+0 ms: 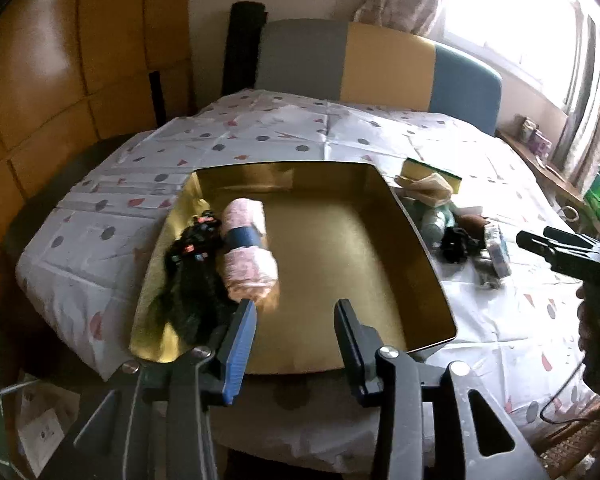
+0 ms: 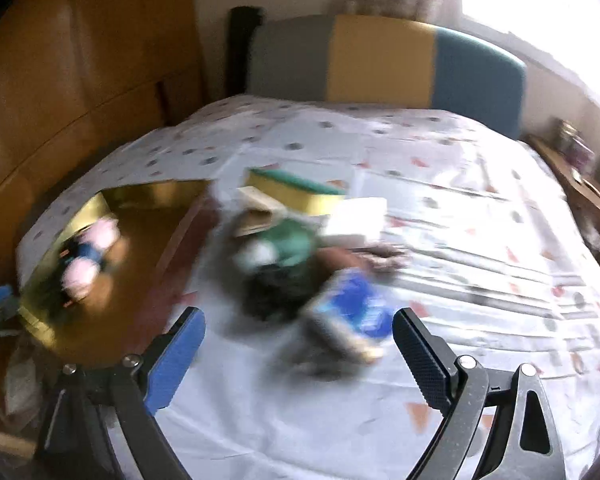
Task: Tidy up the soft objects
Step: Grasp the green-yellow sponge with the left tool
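Two hand-held grippers hang over a table draped in a creased white cloth (image 1: 340,132) printed with grey dots and red triangles. Much of the right wrist view is smeared by motion blur, so the heap of soft things (image 2: 300,264) near the cloth's middle reads only as colours: a green-and-yellow sponge (image 2: 296,194) at its far side, something green and white, a dark fuzzy lump, and a blue-and-white packet (image 2: 356,312) nearest the camera. The right gripper (image 2: 298,344) stands wide, its blue-padded and black ribbed fingers apart with nothing between them, just short of that packet. In the left wrist view the left gripper (image 1: 296,332) is partly open and empty above the near rim of a shallow gold tray (image 1: 416,240) with glossy walls. Against the tray's left wall lie a pink fluffy roll (image 1: 248,256) banded in dark blue and, touching it, a black furry item (image 1: 192,280) whose shape cannot be made out. The pile sits on the cloth just beside the tray's right wall. The cloth's near edge is cut off behind the gripper frames.
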{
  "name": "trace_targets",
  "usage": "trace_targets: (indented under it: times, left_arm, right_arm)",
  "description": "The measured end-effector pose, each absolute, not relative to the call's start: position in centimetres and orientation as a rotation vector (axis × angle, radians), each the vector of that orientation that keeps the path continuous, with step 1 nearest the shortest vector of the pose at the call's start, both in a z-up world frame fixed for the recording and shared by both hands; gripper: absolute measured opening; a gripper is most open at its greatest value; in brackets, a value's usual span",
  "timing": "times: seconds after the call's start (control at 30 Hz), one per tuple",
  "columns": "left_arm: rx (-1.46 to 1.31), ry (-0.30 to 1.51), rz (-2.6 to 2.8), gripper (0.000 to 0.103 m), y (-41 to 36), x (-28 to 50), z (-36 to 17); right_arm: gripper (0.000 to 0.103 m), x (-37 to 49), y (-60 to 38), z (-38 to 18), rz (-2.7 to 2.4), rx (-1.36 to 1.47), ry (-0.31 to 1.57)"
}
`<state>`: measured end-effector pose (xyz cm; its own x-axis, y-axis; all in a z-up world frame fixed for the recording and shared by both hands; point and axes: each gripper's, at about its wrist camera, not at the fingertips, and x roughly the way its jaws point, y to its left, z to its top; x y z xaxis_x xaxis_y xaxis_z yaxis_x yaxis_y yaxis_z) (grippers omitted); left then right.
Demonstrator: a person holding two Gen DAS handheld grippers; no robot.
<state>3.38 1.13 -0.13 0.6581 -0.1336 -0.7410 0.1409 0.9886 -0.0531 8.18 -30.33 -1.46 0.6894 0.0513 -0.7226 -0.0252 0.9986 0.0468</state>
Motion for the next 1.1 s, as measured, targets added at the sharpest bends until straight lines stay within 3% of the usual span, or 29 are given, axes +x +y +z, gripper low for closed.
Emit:
trace_targets:
  times: [0.33, 1.0, 1.07, 1.1]
  left_arm:
    - [0.028, 0.880, -0.266, 0.041, -3.4, 5.6, 0.2]
    - [-0.008, 0.920, -0.413, 0.041, -13.4, 13.5, 2.7]
    - [0.007, 0.927, -0.419, 0.048, -14.3, 14.6, 2.7]
    - [0.012, 0.932, -0.419, 0.059, -14.6, 15.1, 2.6]
  right_arm:
    - [0.096, 8.5, -39.3, -4.3, -0.186, 0.279, 0.844]
    - [0.097, 8.2, -40.1, -3.8, -0.197, 0.350, 0.835]
    - [0.097, 8.1, -40.2, -3.7, -0.199, 0.353, 0.830]
    - [0.097, 8.1, -40.2, -3.6, -0.200, 0.353, 0.829]
